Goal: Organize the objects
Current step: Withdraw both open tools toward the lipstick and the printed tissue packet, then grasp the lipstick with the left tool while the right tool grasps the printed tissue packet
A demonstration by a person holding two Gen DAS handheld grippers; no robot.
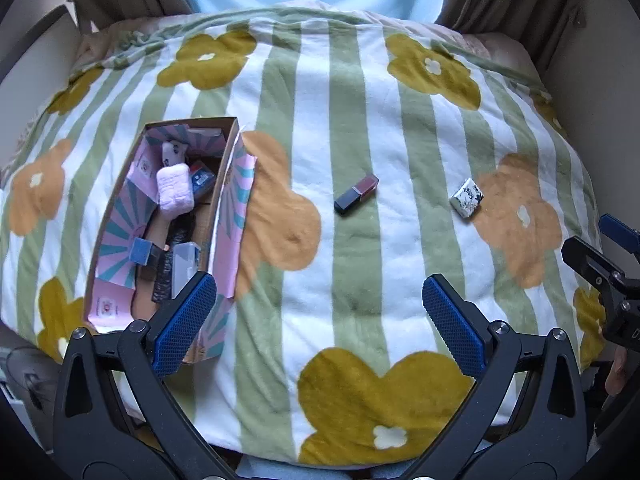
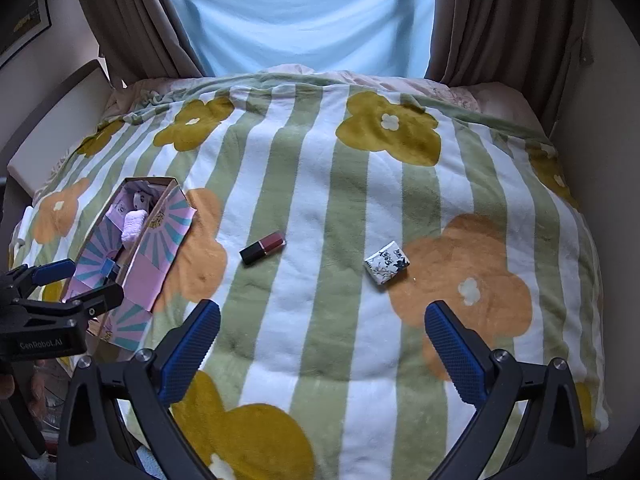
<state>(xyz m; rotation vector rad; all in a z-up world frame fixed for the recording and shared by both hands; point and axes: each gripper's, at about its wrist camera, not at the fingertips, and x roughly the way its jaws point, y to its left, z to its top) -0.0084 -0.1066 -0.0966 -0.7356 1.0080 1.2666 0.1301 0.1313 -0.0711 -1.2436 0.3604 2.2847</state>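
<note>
A dark red and black lipstick (image 1: 357, 193) (image 2: 263, 247) lies on the flowered blanket, mid-bed. To its right rests a small white packet with black print (image 1: 467, 197) (image 2: 387, 266). An open cardboard box (image 1: 230, 168) (image 2: 160, 236) with pink and teal flaps sits at the left, holding a pink pouch (image 1: 174, 189), a clear case and several other small items. My left gripper (image 1: 320, 320) is open above the near blanket, its left finger beside the box. My right gripper (image 2: 322, 344) is open too, short of the packet. Nothing is held by either.
The striped blanket (image 1: 352, 128) (image 2: 304, 168) covers the whole bed and drops off at the near and side edges. Brown curtains and a pale blue sheet hang behind. A light board (image 2: 60, 120) leans at the far left. Each gripper shows at the other view's edge.
</note>
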